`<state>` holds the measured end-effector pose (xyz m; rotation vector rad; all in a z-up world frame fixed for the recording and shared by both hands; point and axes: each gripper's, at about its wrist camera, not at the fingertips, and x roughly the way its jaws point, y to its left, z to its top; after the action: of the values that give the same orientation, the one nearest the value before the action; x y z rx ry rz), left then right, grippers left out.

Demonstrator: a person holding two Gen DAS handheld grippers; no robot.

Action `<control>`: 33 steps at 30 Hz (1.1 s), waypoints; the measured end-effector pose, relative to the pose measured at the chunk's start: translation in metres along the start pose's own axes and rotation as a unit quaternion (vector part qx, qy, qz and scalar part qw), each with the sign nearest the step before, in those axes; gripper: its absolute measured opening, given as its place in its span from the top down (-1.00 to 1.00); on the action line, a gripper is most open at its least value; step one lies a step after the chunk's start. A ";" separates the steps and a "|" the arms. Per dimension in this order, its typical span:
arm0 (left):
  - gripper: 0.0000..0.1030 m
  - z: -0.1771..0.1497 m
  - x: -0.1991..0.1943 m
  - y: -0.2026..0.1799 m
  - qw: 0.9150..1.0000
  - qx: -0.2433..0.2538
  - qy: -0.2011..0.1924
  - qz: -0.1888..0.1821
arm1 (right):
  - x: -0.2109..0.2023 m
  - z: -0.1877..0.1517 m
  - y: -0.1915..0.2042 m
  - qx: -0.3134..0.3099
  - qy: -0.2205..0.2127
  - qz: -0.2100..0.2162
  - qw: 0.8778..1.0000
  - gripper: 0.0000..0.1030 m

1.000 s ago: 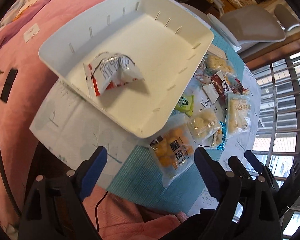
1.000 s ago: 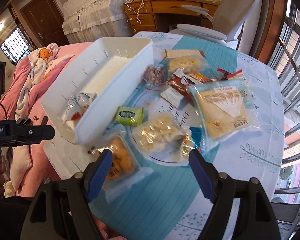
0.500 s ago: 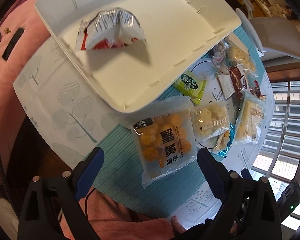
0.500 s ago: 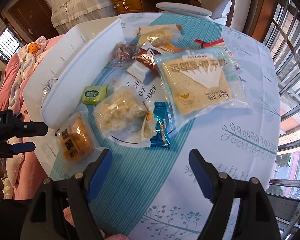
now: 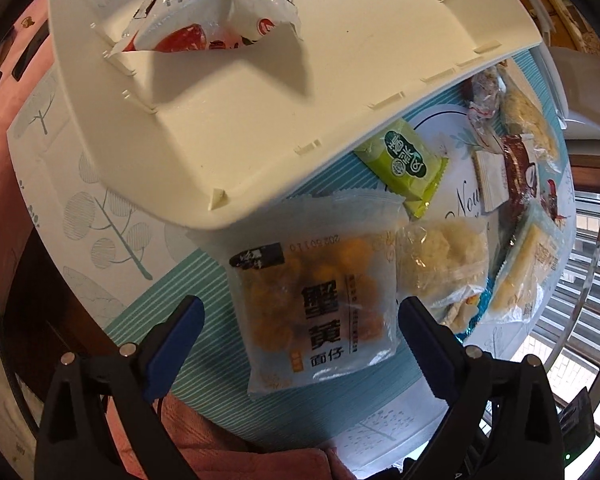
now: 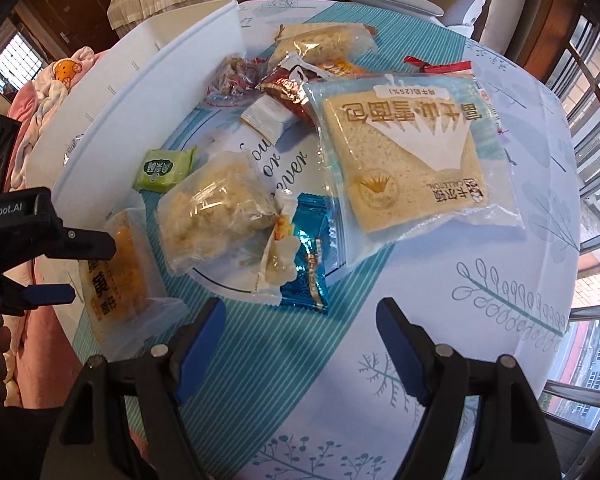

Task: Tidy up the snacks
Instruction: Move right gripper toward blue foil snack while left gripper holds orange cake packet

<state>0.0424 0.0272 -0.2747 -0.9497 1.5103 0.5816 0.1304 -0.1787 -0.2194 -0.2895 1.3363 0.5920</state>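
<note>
One snack is lying in the white bin (image 5: 260,92) so far: a crumpled red-and-silver packet (image 5: 216,8) at its far end. The rest of the bin floor is showing bare. By my reading the task is barely started.

Left tongs (image 5: 300,320) are pointing steeply down over the orange puff bag (image 5: 316,304). The jaws have just been opening and are now standing wide, one blue pad on each side of the bag and neither pad pressing on it. They are gripping nothing. I judge this bag is the next pick.

Right tongs (image 6: 300,320) are also standing open and empty, hovering over bare tablecloth (image 6: 440,280) near the blue packet (image 6: 308,256).

Still waiting outside the bin: the orange puff bag, green packet (image 5: 408,160), pale puff bag (image 6: 212,208), blue packet, bread bag (image 6: 404,148), small white sachet (image 6: 268,116), a brown packet (image 6: 288,92), and more at the far side that I cannot identify.

Edges and room: the orange bag's far end is lying just beside the bin's near corner, possibly tucked under the rim; I cannot tell which. Its right edge is touching the pale puff bag, so the right pad is getting little room. The left pad is getting open striped cloth. The table edge is close on the near side. The right half of the table is lying open.
</note>
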 end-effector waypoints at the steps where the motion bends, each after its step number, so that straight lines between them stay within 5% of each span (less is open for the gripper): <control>1: -0.89 0.002 0.003 -0.002 1.000 -0.003 0.001 0.004 | 0.003 0.002 0.000 -0.003 0.004 0.002 1.000 -0.50; 23: -0.89 0.024 0.044 -0.006 0.998 -0.009 0.051 0.038 | 0.061 0.035 0.016 -0.023 0.046 -0.003 0.999 -0.30; 33: -0.46 0.027 0.040 0.000 0.998 -0.010 0.063 0.021 | 0.066 0.040 0.016 -0.031 0.055 -0.022 0.998 0.08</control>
<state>0.0588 0.0393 -0.3186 -0.9874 1.6436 0.5775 0.1616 -0.1292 -0.2719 -0.4060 1.4159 0.5884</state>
